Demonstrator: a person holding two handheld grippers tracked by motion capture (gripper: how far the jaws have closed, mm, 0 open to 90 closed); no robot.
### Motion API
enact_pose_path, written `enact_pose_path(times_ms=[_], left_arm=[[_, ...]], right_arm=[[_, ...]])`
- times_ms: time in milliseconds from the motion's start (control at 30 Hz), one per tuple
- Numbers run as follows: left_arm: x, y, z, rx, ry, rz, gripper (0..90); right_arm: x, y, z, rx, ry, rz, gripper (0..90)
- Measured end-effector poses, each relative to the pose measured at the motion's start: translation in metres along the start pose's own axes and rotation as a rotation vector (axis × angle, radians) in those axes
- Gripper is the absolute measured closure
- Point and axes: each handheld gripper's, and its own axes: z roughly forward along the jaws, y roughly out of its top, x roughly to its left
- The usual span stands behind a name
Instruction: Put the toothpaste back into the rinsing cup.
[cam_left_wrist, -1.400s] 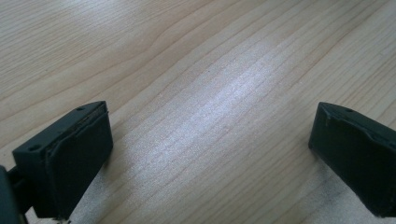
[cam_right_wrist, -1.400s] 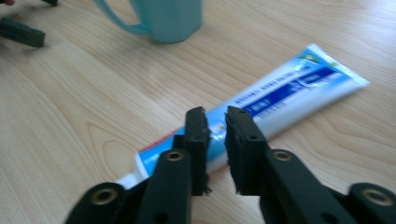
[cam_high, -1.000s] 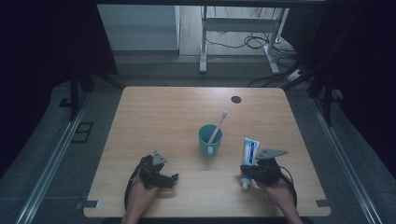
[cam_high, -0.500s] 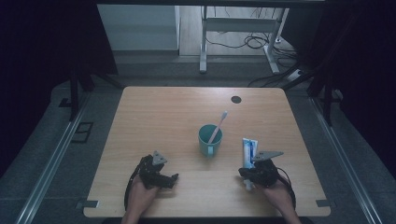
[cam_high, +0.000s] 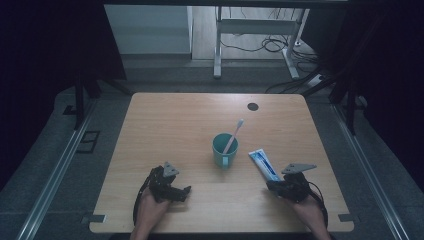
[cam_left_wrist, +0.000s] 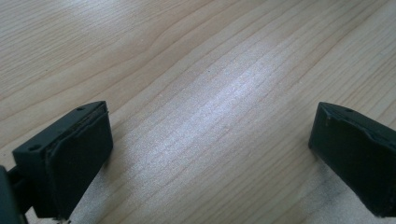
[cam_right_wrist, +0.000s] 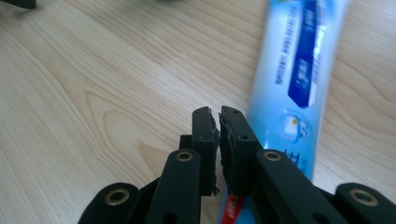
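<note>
A blue-and-white toothpaste tube (cam_high: 264, 164) (cam_right_wrist: 299, 70) lies slanted on the wooden table (cam_high: 175, 120), right of a teal cup (cam_high: 224, 150). A white toothbrush (cam_high: 233, 134) stands in the cup. My right gripper (cam_high: 271, 186) (cam_right_wrist: 218, 116) sits at the tube's near end. Its jaws have just parted by a hair, leaving a thin slit with nothing between the pads. The tube runs beside and under its right jaw, and a red bit shows below the jaw arms. My left gripper (cam_high: 185, 192) (cam_left_wrist: 210, 154) rests near the front left, jaws wide open over bare wood.
A round black hole (cam_high: 253, 106) marks the table's far right. Bare wood stretches across the far half and between my two grippers. Beyond the table are a metal desk frame and cables on the floor.
My right gripper has shifted slightly right and toward the near edge. The toothpaste tube now lies more slanted, its far end turned left. The left gripper has kept still.
</note>
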Motion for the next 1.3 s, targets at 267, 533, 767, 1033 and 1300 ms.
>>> enact_pose_path(times_ms=[267, 533, 767, 1033, 1300], left_arm=[[0.000, 0.000, 0.000, 0.000, 0.000, 0.000, 0.0], [0.000, 0.000, 0.000, 0.000, 0.001, 0.000, 0.0], [0.000, 0.000, 0.000, 0.000, 0.000, 0.000, 0.0], [0.000, 0.000, 0.000, 0.000, 0.001, 0.001, 0.0], [0.000, 0.000, 0.000, 0.000, 0.001, -0.003, 0.0]], right_arm=[[0.001, 0.002, -0.004, -0.008, 0.003, -0.009, 77.2], [-0.004, 0.010, -0.018, -0.001, -0.043, -0.009, 61.6], [-0.011, 0.016, -0.019, 0.074, -0.053, 0.013, 47.2], [-0.018, 0.026, -0.013, 0.158, -0.062, 0.023, 38.7], [-0.020, 0.041, -0.002, 0.272, -0.064, 0.025, 34.9]])
